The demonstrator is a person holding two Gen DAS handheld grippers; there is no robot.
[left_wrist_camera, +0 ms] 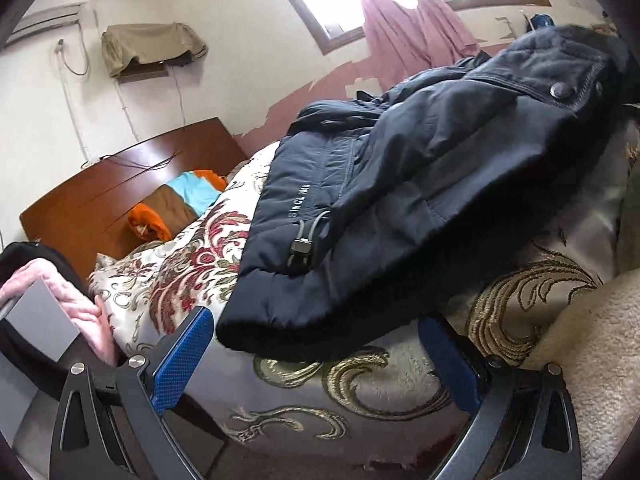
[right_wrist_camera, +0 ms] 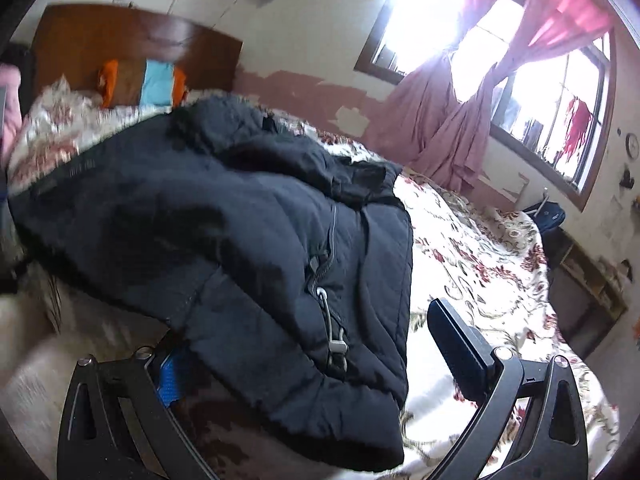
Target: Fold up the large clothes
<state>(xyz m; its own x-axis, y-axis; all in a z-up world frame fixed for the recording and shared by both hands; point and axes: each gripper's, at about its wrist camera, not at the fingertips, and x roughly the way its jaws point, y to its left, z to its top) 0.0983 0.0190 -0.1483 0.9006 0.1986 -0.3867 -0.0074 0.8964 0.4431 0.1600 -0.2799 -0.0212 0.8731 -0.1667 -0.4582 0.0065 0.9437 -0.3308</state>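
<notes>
A large dark navy padded jacket [left_wrist_camera: 420,184] lies partly folded on a floral bedspread [left_wrist_camera: 188,264]. In the left wrist view its hem with a drawcord toggle [left_wrist_camera: 302,246] lies just ahead of my left gripper [left_wrist_camera: 316,340], which is open with its blue fingers [left_wrist_camera: 184,356] on either side of the hem edge. In the right wrist view the jacket [right_wrist_camera: 224,240] drapes over the left finger of my right gripper [right_wrist_camera: 312,360], which is open; the zipper pull [right_wrist_camera: 336,340] lies between the fingers.
A wooden headboard [left_wrist_camera: 120,184] and an orange, brown and blue pillow [left_wrist_camera: 176,204] are at the bed's head. Pink curtains [right_wrist_camera: 452,132] hang by the window. A pink fleece item [left_wrist_camera: 76,304] sits at the left. The floral bedspread [right_wrist_camera: 492,264] stretches to the right.
</notes>
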